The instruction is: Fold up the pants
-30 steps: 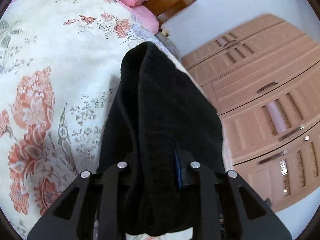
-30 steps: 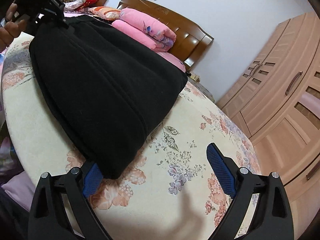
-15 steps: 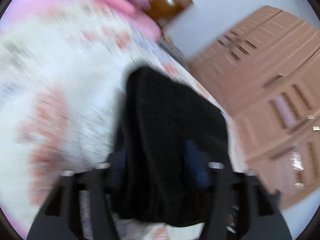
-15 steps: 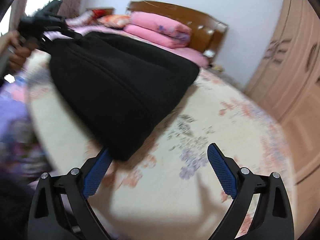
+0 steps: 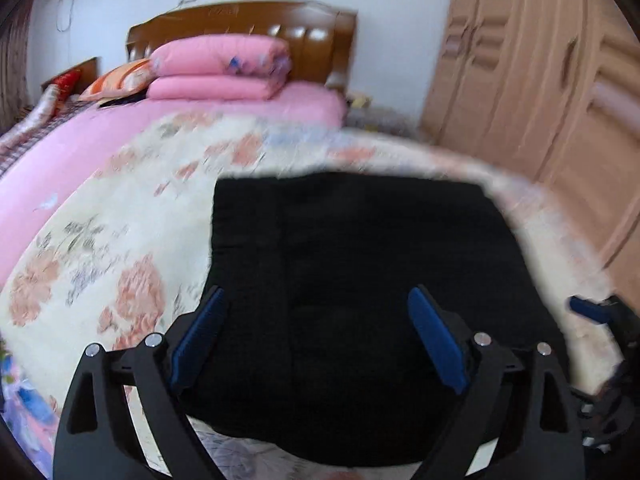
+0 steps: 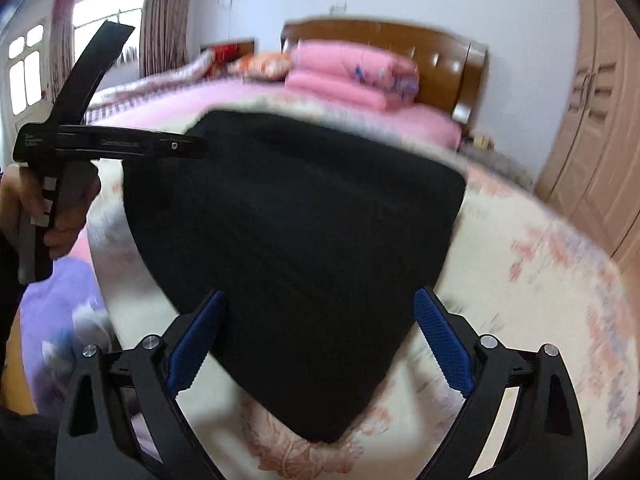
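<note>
On floral bedspread [image 5: 100, 240], folded black pants [image 5: 360, 280] (both hand-held grippers wide apart).

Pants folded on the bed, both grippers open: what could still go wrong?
1. The pants lie as a thick bundle on the soft floral blanket; unheld, the fold may spring open.
2. The near corner sits between the right gripper fingers, so pulling back carelessly could snag it.
3. The left gripper hangs low over the cloth, with the same dragging risk.

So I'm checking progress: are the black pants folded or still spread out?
Folded. The pants lie as one compact dark block on the floral blanket, no separate legs showing; both grippers are open and off them.
</note>
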Available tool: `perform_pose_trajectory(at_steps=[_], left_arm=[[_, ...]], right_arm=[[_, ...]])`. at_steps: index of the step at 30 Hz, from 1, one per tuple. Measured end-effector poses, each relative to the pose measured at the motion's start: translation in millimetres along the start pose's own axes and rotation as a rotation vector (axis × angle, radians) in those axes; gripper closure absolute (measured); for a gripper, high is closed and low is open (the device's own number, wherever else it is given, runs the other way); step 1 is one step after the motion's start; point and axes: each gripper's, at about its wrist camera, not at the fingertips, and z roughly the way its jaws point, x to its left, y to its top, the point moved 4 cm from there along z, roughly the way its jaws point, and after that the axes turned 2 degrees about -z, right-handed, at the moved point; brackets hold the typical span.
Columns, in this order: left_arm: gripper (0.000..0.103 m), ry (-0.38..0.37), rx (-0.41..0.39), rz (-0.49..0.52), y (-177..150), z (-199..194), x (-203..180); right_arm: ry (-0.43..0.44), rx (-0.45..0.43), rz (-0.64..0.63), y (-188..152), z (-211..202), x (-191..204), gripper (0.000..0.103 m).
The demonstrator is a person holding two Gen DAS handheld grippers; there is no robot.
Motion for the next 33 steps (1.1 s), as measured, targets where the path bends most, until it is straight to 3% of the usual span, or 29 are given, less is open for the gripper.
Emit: perform_pose_trajectory(at_steps=[1,5,8,10,13,15,18,20,22,24,25,27,30,31,33], left_arm=[[0.007,0.05,0.012,0.037,-7,9,0],[0.001,-0.03,0.027,-0.029,-12,17,15],[0.001,-0.02,0.026,-0.023,-13,15,16],[0.001,-0.014,0.024,-0.019,-13,14,16],[0.003,0.01,0.006,-0.016,-3,-5,11],[0.002,-0.036,-0.076,0.005,13,-38,1],[0.002,-0.093,-0.122,0.05,44,-58,-21],[0.002,-0.09,-0.115,0.083,63,-49,-35],[0.002,-0.08,-0.057,0.075,74,-15,-38],[0.002,-0.031,0.044,0.019,71,30,-28],[0.002,-0.02,0.079,0.002,65,44,-26],[0.002,-0.009,0.106,-0.003,52,62,-24],[0.002,0.005,0.071,0.05,49,54,-30],[0.002,0.006,0.076,0.047,48,56,-27],[0.002,-0.007,0.083,0.016,47,57,-22]], right_arm=[[0.003,0.029,0.009,-10,6,0,0.012],[0.067,0.064,0.093,-28,4,-10,0.012],[0.068,0.079,0.095,-33,2,-8,0.012],[0.032,0.159,0.038,-40,9,-2,0.012],[0.084,0.086,0.075,-31,-19,-12,0.012],[0.135,-0.001,0.087,-16,-41,-25,0.011],[0.187,-0.081,0.107,22,-48,-53,0.011],[0.302,-0.084,0.13,50,-29,-72,0.011],[0.381,-0.091,0.171,74,2,-89,0.011],[0.438,-0.069,0.179,88,31,-98,0.011],[0.516,-0.038,0.171,92,49,-98,0.011],[0.613,0.031,0.141,93,79,-94,0.011],[0.572,0.127,0.08,84,118,-99,0.013],[0.602,0.107,0.119,88,115,-103,0.014],[0.577,0.034,0.17,98,99,-114,0.011]])
